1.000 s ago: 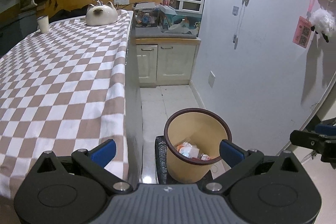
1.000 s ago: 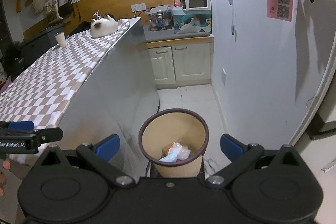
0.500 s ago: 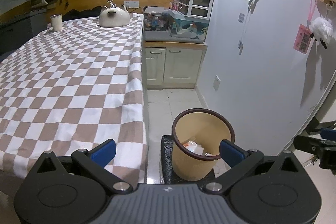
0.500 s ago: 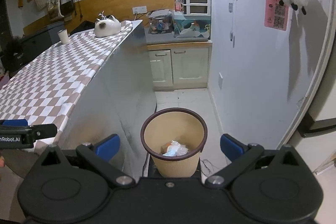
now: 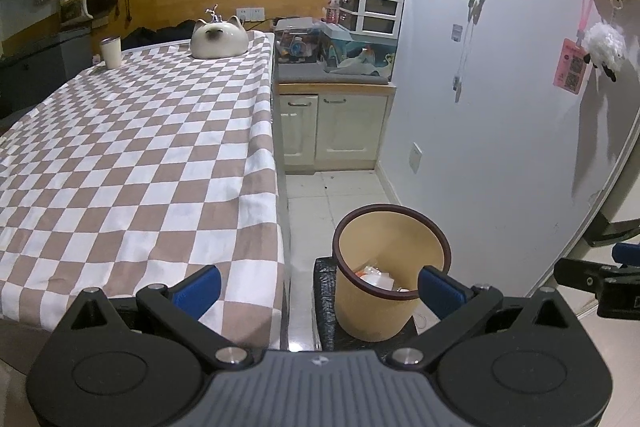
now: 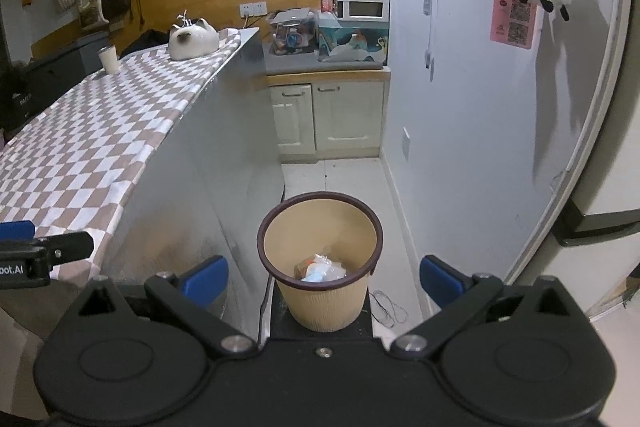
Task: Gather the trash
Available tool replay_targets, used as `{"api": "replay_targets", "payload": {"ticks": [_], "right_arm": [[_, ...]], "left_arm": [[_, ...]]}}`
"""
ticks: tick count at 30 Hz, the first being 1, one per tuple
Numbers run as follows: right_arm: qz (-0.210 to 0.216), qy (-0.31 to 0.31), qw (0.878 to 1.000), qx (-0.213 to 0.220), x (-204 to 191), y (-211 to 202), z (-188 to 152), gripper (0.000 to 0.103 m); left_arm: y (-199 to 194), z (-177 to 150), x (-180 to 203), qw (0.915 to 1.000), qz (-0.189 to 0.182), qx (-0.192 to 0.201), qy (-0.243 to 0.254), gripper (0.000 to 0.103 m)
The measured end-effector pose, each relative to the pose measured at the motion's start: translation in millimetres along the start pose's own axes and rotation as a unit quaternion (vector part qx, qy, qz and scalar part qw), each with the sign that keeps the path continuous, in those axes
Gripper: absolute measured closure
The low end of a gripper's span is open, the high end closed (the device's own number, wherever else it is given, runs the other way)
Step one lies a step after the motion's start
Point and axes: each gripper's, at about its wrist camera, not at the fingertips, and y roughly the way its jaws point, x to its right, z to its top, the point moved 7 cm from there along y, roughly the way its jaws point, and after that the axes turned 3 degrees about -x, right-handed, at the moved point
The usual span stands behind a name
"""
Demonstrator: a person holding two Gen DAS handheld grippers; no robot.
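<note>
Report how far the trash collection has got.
Done: crumpled wrappers already lie in the bottom of the tan bin on the floor beside the table. In hand: nothing; the left tool and the right tool are both open and empty. Left: the checkered tablecloth shows only a cat-shaped pot and a cup, no loose trash in view.

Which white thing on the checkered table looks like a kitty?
The big rounded ceramic piece at the table's far end: it has two pointed ears and a dark nose. The small white cup to its left is just a plain cylinder.
</note>
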Motion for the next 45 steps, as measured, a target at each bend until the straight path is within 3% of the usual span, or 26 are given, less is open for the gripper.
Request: {"api": "replay_targets", "payload": {"ticks": [45], "right_arm": [[-0.014,0.002,1.0,0.02,0,-14,3,0.0]], "left_arm": [[-11,2,4,0.9999,0.005,0.011,0.007,0.0]]}}
